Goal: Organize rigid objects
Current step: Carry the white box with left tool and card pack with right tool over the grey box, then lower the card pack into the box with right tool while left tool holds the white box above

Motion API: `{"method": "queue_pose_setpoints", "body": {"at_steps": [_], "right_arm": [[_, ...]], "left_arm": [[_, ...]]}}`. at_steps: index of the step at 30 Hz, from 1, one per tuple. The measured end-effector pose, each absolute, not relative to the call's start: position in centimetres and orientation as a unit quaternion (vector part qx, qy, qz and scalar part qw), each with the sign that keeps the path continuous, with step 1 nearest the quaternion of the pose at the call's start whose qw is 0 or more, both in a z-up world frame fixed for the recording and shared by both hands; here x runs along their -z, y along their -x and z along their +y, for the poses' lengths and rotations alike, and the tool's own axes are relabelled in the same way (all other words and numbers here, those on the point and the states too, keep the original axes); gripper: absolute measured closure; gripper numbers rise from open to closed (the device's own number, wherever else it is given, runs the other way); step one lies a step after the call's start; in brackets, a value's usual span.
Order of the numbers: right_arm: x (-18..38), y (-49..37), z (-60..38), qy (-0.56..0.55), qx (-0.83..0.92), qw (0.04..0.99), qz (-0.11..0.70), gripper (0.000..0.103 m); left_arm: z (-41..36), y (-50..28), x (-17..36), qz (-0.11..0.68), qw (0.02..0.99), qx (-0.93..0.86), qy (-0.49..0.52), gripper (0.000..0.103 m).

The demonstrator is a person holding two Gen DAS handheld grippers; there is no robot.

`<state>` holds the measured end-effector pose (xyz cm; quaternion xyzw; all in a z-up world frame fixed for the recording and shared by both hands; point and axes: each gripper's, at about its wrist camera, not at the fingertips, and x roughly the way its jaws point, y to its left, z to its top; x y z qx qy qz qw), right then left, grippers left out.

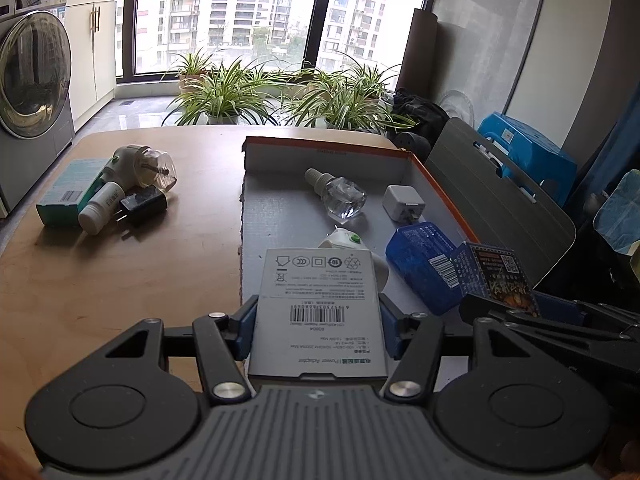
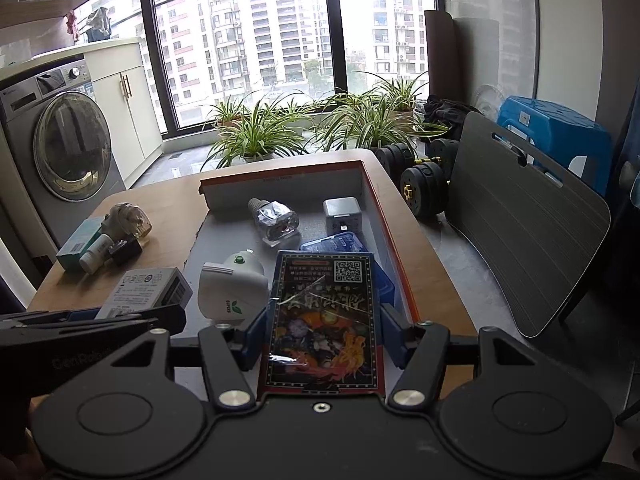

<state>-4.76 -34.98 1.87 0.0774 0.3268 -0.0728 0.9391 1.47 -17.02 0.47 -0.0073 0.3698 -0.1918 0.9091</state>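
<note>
Rigid objects are split between a wooden table (image 1: 120,280) and an orange-rimmed cardboard tray (image 1: 432,176) lying on its right half. On the table's left, well apart from the tray, sits a cluster: a teal box (image 1: 68,192), a plug-in diffuser (image 1: 140,162) leaning on it, a white bottle (image 1: 100,208) and a black charger (image 1: 142,206). Inside the tray lie a blue case (image 1: 420,268), a white plug-in vaporizer (image 2: 230,286), a clear refill bottle (image 1: 340,196) toward the far end, and a white charger cube (image 1: 403,202) near the right wall. The left claw (image 1: 318,334) clamps a grey power adapter box (image 1: 318,312) over the tray's near left edge. The right claw (image 2: 322,336) grips a dark card pack (image 2: 324,320) above the blue case.
</note>
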Motion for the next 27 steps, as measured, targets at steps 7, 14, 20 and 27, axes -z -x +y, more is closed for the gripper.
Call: {"method": "queue_pose_setpoints", "body": {"at_steps": [7,14,20,27], "right_arm": [[-1.61,4.69,-35.0,-0.077,0.073,0.938,0.329,0.031],[-1.34,4.57,-35.04,-0.073,0.07,0.938,0.331,0.031],[-1.47,4.3,-34.93,-0.053,0.069,0.938,0.336,0.031],[-1.56,4.28,-35.36,-0.048,0.075,0.936,0.34,0.031]], "left_arm": [[-17.14,-1.53,-0.39,0.372,0.908,0.192,0.007,0.043],[-17.19,-1.54,-0.17,0.374,0.908,0.192,0.008,0.043],[-17.1,-1.56,-0.12,0.374,0.908,0.189,0.009,0.043],[-17.06,-1.63,-0.1,0.377,0.908,0.185,0.009,0.043]]}}
